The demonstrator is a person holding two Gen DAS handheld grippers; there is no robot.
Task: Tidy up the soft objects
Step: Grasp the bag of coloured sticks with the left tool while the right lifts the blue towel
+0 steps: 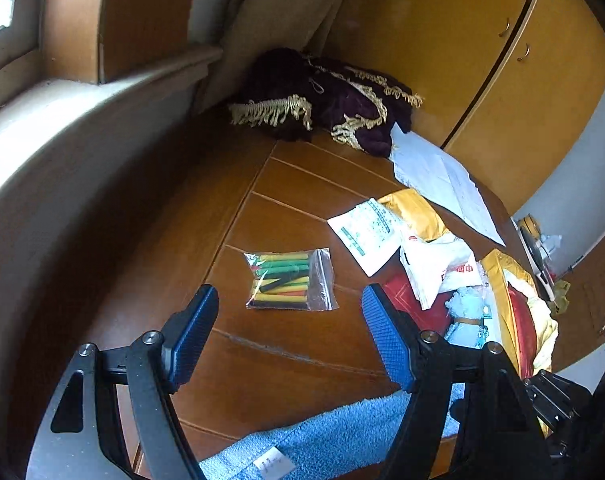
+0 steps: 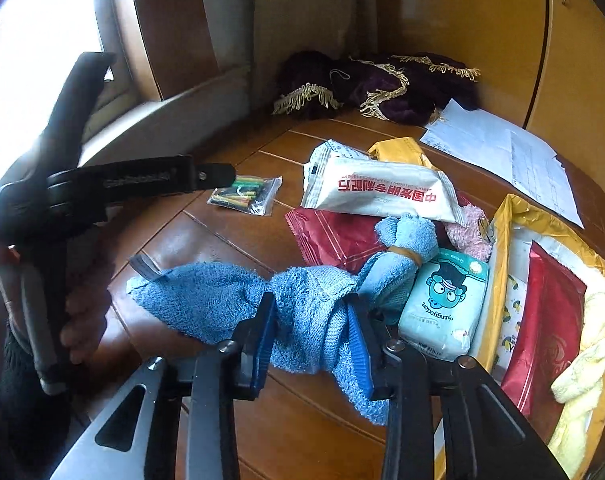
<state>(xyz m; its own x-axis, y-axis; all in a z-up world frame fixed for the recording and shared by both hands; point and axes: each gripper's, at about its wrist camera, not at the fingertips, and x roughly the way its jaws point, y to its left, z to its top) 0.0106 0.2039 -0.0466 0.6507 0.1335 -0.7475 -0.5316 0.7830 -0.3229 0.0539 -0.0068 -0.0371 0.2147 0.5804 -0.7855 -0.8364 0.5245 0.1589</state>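
A blue terry towel [image 2: 206,300] lies crumpled on the wooden table [image 2: 302,420]. My right gripper [image 2: 312,336] is shut on a bunched fold of it near its right end. The same towel [image 1: 322,440] shows under my left gripper [image 1: 290,320], which hovers open above the table with nothing between its blue pads. In the right wrist view, the left gripper [image 2: 226,174] is side-on, held by a hand [image 2: 82,320]. A second blue towel [image 2: 402,248], rolled and tied with a rubber band, lies just beyond. A pink fluffy cloth [image 2: 468,232] and a pale yellow cloth [image 2: 586,360] sit at the right.
A zip bag of coloured tubes [image 1: 290,280] lies ahead of the left gripper. To the right are a white packet [image 2: 374,192], a red packet [image 2: 330,236], a tissue pack [image 2: 442,304], yellow envelopes [image 2: 502,248] and papers [image 2: 502,148]. A purple fringed cloth [image 2: 382,84] fills the far corner by the cabinet [image 1: 482,60].
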